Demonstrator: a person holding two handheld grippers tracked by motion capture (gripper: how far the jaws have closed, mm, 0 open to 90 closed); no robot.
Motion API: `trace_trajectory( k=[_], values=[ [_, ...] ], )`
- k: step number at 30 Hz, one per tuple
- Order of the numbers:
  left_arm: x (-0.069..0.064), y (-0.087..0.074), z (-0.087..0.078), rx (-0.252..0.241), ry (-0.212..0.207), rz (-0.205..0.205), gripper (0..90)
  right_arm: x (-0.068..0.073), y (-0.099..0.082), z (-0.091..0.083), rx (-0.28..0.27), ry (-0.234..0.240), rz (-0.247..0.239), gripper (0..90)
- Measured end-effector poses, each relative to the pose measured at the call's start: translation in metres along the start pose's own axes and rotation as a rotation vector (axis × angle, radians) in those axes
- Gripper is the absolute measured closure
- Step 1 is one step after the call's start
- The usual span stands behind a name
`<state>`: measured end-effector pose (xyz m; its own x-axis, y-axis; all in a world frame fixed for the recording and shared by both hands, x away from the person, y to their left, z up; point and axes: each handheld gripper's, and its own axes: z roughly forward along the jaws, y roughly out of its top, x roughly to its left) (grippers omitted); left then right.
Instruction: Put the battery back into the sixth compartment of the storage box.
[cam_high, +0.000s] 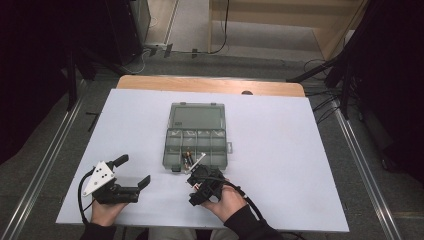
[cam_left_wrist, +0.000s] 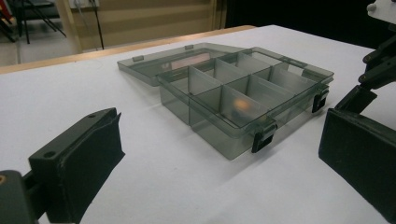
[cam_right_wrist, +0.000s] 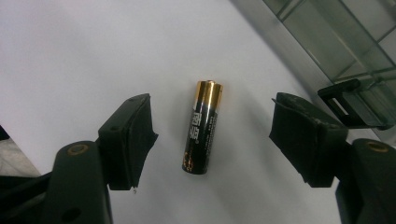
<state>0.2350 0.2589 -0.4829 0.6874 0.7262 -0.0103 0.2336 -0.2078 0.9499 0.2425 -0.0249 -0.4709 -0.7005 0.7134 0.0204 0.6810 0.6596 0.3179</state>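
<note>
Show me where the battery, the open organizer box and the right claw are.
battery (cam_right_wrist: 202, 127), right gripper view, on its black label.
organizer box (cam_high: 172, 148), high view, on its left wall.
right claw (cam_right_wrist: 212, 140), right gripper view, midway between its fingertips, open around the battery.

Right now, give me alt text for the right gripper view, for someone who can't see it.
A black and gold cylindrical battery lies on the white table between the right gripper's two open black jaws, touching neither. The corner of a clear grey plastic compartment box with a black latch sits at upper right.
</note>
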Motion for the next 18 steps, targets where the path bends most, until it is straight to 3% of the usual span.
trace_trajectory(
  k=[13, 18],
  values=[
    [0.0, 0.0, -0.0001, 0.0, 0.0, -0.001, 0.0, 0.002, -0.001, 0.0016, 0.035, -0.025, 0.014, 60.9],
    [-0.0001, 0.0, 0.0001, 0.0, 0.001, 0.001, 0.0, 0.0029, -0.0016, 0.0021, 0.052, -0.026, -0.001, 71.7]
  ],
)
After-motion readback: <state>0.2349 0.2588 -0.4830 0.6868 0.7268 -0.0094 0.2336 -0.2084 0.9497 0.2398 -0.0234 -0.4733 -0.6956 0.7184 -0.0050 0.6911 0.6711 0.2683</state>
